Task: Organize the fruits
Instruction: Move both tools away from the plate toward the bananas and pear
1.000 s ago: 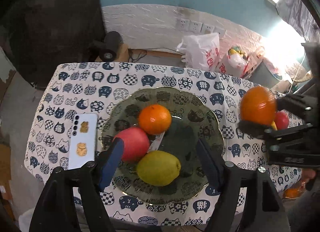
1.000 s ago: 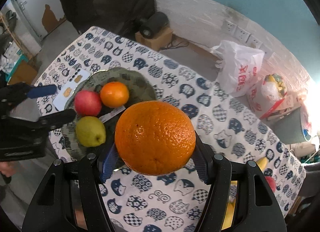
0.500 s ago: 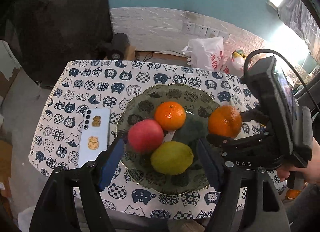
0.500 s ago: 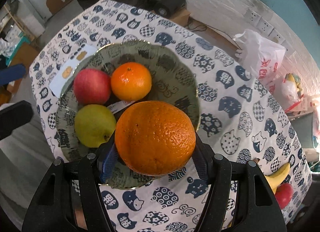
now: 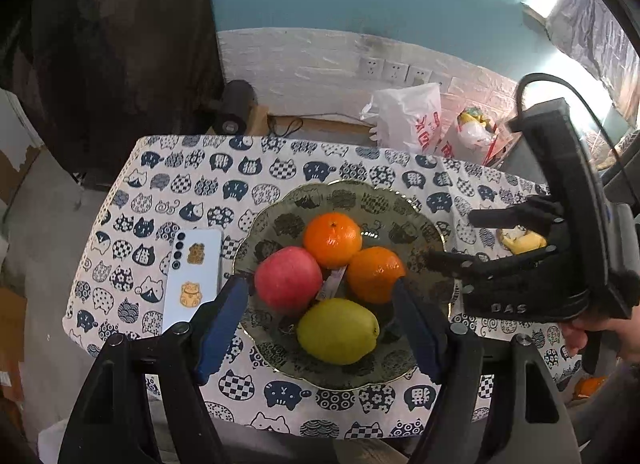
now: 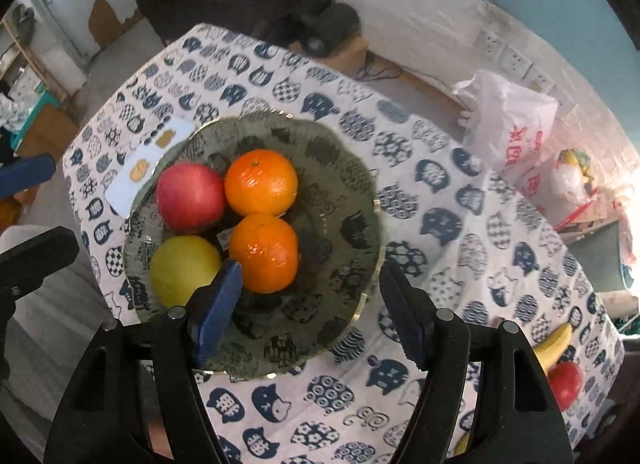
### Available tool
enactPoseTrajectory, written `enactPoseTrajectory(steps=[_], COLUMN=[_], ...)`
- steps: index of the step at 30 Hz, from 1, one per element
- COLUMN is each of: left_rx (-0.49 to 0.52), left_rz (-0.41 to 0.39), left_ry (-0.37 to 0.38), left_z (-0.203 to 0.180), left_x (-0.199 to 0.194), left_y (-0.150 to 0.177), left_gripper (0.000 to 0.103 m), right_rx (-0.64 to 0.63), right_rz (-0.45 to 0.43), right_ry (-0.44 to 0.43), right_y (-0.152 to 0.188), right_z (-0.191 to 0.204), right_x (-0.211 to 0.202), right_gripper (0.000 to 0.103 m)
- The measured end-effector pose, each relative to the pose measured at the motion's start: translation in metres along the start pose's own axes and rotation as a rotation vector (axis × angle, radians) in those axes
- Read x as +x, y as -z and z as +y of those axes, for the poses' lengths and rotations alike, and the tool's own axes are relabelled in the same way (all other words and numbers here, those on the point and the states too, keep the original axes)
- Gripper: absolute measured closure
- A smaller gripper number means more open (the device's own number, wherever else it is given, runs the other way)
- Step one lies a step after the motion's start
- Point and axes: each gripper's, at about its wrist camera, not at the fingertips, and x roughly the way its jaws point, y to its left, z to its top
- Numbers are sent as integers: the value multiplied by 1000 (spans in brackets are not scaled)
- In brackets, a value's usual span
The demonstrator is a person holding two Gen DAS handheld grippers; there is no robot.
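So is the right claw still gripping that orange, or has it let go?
Let go. The right claw has just been opening; its jaws stand clear of the orange, which rests in the bowl.

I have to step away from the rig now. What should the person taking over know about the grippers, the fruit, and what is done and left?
Right gripper: jaws have just been opening, nothing between them now; it hangs over the plate.
Left gripper: open, empty, above the plate's near side.
Smoky glass plate holds four fruits: red apple, yellow-green pear, and two oranges, far one and near one, which lies free.
Left: a yellow banana and a red fruit lie on the cat-print cloth, off the plate.
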Motion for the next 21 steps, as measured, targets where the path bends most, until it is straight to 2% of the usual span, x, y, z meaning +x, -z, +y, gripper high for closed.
enactPoseTrajectory(steps=[8,19,21], left_rx=[33,131,137], left_rz=[-22,-21,-17], left_ry=[22,55,80], left_z=[-25,-90,-99], left_x=[-8,-13,-14], left_y=[-7,-17,-20], left_gripper=[23,21,21], right_rx=[37,114,132], right_rz=[-82,-162,-170], right_ry=[87,158,165], right_y=[17,55,64], right_z=[-30,-82,-92], right_x=[-51,-115,-125], right_gripper=[30,27,27])
